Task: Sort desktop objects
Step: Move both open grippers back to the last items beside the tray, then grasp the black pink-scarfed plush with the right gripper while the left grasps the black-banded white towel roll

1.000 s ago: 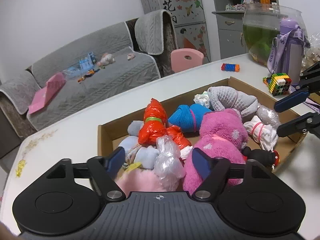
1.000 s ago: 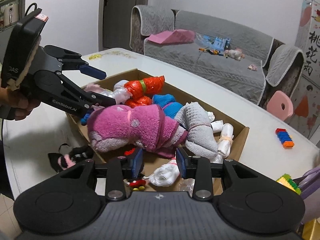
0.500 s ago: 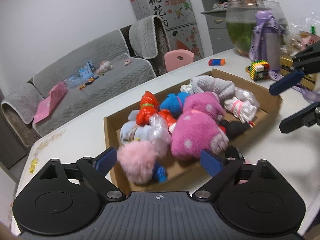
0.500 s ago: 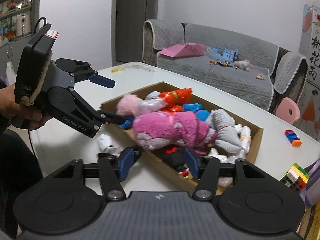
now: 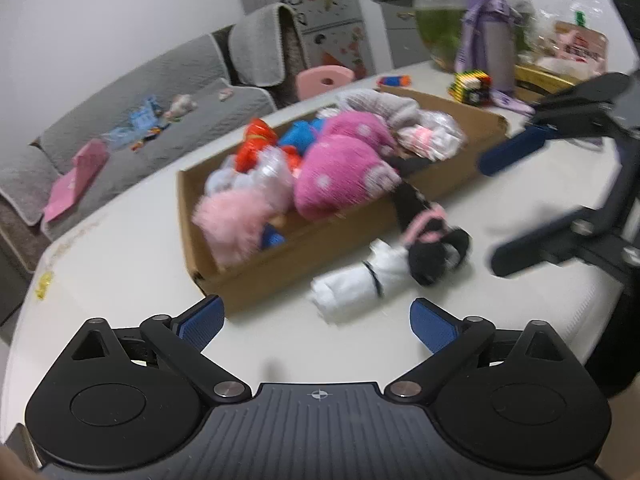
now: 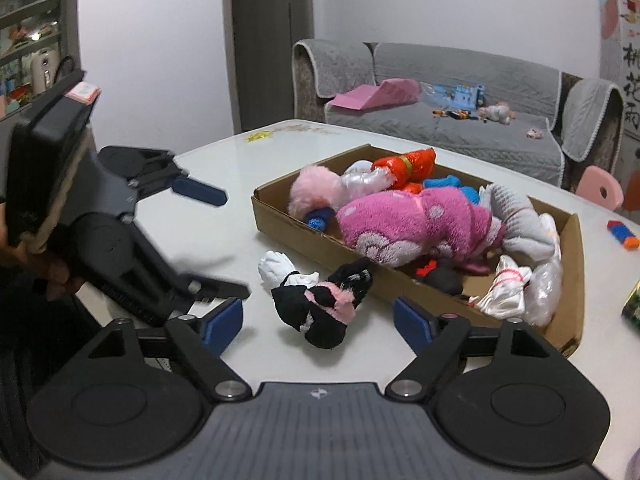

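A cardboard box [image 5: 304, 256] [image 6: 400, 276] on the white table holds several soft things, among them a magenta plush roll [image 5: 340, 168] [image 6: 416, 224] and a pale pink fluffy ball [image 5: 228, 220]. In front of the box, on the table, lie a white rolled sock [image 5: 348, 288] [image 6: 276, 266] and a black-and-pink sock bundle [image 5: 434, 248] [image 6: 324, 304]. My left gripper [image 5: 316, 320] [image 6: 216, 240] is opening, and the white roll lies just ahead of its pads, untouched. My right gripper [image 6: 318, 320] [image 5: 516, 204] is opening too, with the black bundle loose between its fingers.
At the back right stand a glass fish bowl [image 5: 440, 12], a purple bottle [image 5: 486, 40] and a colourful cube [image 5: 470, 86]. Blue-orange blocks [image 6: 624, 234] lie past the box. A hand [image 6: 24, 256] holds the left gripper. A grey sofa stands beyond the table.
Both grippers have drawn back from the box and their jaws have spread wider. The white roll and the black-and-pink bundle now lie on the table in front of the box.
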